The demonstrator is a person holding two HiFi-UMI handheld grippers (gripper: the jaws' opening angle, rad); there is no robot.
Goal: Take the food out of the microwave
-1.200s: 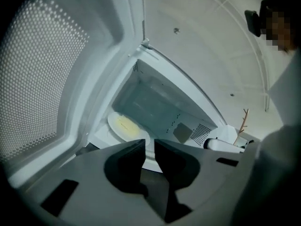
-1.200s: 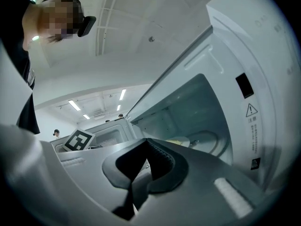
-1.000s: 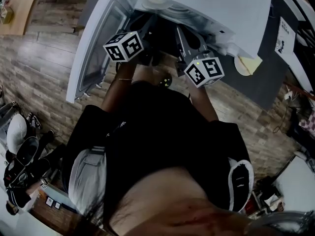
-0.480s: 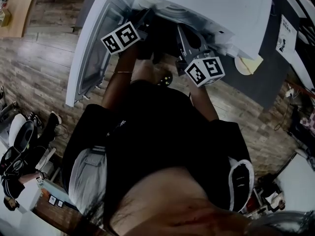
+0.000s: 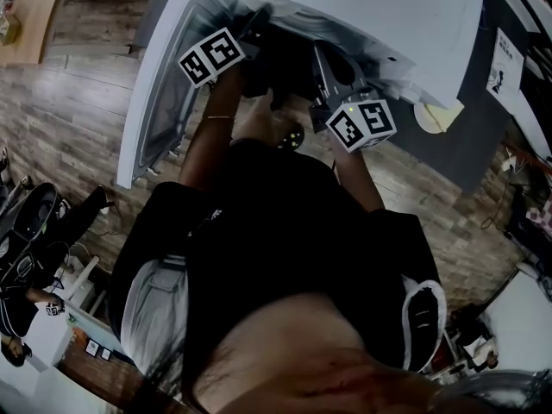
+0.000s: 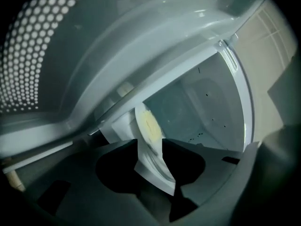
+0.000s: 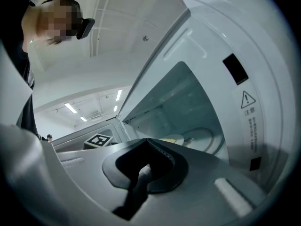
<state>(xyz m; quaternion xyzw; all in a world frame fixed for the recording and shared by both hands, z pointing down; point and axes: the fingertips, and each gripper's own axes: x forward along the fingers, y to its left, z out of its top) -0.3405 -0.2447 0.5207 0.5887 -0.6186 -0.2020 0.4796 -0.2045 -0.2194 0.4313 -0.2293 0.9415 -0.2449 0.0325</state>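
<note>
Left hand-held gripper [image 6: 150, 141]: jaws wide apart and have just been opening. The rim of the round white plate [image 6: 153, 171] stands between them, and I don't see the pads clamping it. The pale yellow food [image 6: 149, 125] lies on that plate, just past the jaw tips.

Right hand-held gripper [image 7: 143, 166]: jaws fully together with nothing in them. It sits at the front edge of the opening, right side, and looks in.

The plate is inside the white box microwave [image 5: 414, 24], toward the door-side edge of the cavity floor, beside the clear glass turntable [image 7: 209, 142]. I can't tell whether it rests there or is lifted.

The white microwave door [image 5: 151, 102] is swung fully open on the left, and the left hand-held gripper is just beside it. The grey-brown wood-pattern floor [image 5: 60, 119] shows past the door.
</note>
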